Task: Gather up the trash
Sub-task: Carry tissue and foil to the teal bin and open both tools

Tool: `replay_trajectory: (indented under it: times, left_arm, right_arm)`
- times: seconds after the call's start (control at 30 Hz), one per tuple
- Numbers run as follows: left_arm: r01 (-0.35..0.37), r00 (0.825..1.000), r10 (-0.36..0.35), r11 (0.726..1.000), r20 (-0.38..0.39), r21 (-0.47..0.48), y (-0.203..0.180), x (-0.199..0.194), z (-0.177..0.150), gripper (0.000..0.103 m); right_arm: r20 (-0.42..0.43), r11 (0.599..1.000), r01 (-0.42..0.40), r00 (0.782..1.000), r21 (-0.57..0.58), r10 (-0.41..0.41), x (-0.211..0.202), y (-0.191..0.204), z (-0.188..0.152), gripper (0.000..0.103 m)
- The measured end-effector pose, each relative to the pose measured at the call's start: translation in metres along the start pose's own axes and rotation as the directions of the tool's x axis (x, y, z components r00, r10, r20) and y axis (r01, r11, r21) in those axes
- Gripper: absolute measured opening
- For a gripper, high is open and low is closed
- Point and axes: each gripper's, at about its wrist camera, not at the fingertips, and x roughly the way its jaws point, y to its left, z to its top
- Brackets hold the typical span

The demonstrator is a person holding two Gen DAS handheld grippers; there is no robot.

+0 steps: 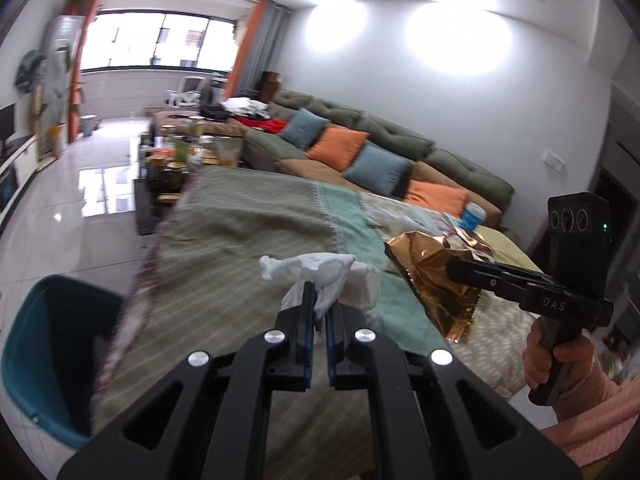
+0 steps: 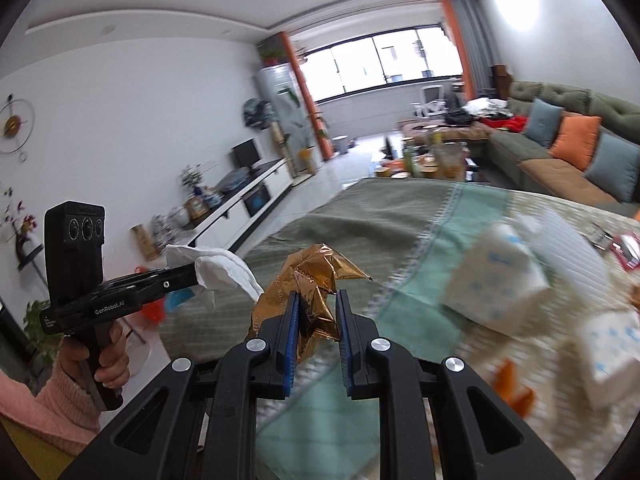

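Note:
My left gripper (image 1: 319,294) is shut on a crumpled white tissue (image 1: 320,272), held above the cloth-covered table (image 1: 240,216). In the right wrist view the same left gripper (image 2: 192,274) shows at the left with the white tissue (image 2: 220,270) hanging from its tips. My right gripper (image 2: 318,300) is shut on a crinkled gold foil wrapper (image 2: 316,276). From the left wrist view, the right gripper (image 1: 452,268) comes in from the right, holding the gold wrapper (image 1: 428,276). A teal bin (image 1: 52,356) stands on the floor at the lower left, beside the table's edge.
White tissue packs with blue print (image 2: 496,276) and red wrappers (image 2: 628,248) lie on the table's right part, a blue-white can (image 1: 472,216) further back. A green sofa (image 1: 400,136) with cushions runs along the right wall. A cluttered coffee table (image 1: 180,156) stands beyond. A hand in a pink sleeve (image 1: 560,364) grips the right handle.

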Motion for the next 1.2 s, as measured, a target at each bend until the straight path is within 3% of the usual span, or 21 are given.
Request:
replay_trajectory:
  times: [0.23, 0.57, 0.73, 0.93, 1.2]
  left_arm:
    - [-0.122, 0.991, 0.126, 0.990, 0.045, -0.074, 0.038, -0.036, -0.003, 0.007]
    - [-0.276, 0.955, 0.291, 0.945, 0.065, -0.173, 0.094, -0.076, -0.009, 0.007]
    - [-0.329, 0.936, 0.347, 0.918, 0.049, -0.222, 0.120, -0.083, -0.011, 0.007]
    - [-0.359, 0.927, 0.376, 0.898, 0.020, -0.255, 0.138, -0.083, -0.018, 0.007]
    - [-0.418, 0.905, 0.423, 0.868, -0.042, -0.267, 0.158, -0.069, -0.024, 0.007]
  right_arm:
    - [-0.056, 0.993, -0.103, 0.993, -0.054, 0.100, 0.051, 0.036, 0.017, 0.018]
    - [-0.130, 0.967, -0.235, 0.966, -0.095, 0.221, 0.115, 0.083, 0.041, 0.018]
    - [-0.164, 0.958, -0.262, 0.956, -0.118, 0.241, 0.142, 0.101, 0.048, 0.018]
    - [-0.203, 0.953, -0.275, 0.948, -0.128, 0.246, 0.175, 0.119, 0.052, 0.018]
    - [-0.265, 0.956, -0.259, 0.940, -0.139, 0.216, 0.210, 0.134, 0.049, 0.018]
